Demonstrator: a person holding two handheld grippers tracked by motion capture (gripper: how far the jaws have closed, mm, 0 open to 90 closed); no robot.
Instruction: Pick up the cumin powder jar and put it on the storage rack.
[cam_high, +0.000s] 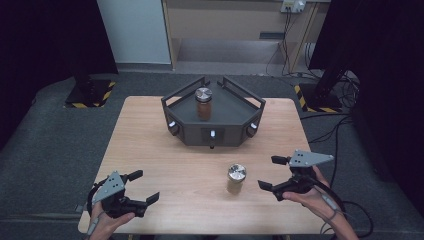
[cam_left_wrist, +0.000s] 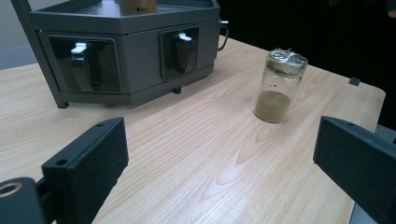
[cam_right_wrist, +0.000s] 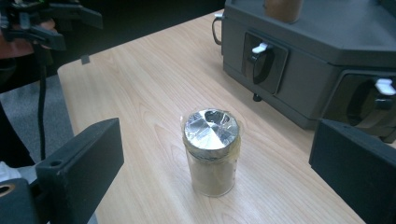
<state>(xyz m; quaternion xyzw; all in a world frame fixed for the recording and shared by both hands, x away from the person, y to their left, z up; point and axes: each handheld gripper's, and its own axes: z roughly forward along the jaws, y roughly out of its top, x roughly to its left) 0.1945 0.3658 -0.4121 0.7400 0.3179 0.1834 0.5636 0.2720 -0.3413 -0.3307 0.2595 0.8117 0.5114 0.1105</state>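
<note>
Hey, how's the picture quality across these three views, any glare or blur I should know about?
High view: table evenly lit, surroundings dark, slightly soft. Left gripper view: jar sharp, little glare on the foil lid, near jaws a bit soft. Right gripper view: foil lid reflects light brightly; jar contents readable, machine clear.

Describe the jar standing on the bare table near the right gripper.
The jar is a small clear glass cylinder, upright on the wooden table, with a shiny foil-like cover taped over its mouth. Brown powder fills roughly its lower third. Nothing touches it; the right gripper is open beside it, fingers apart.
</note>
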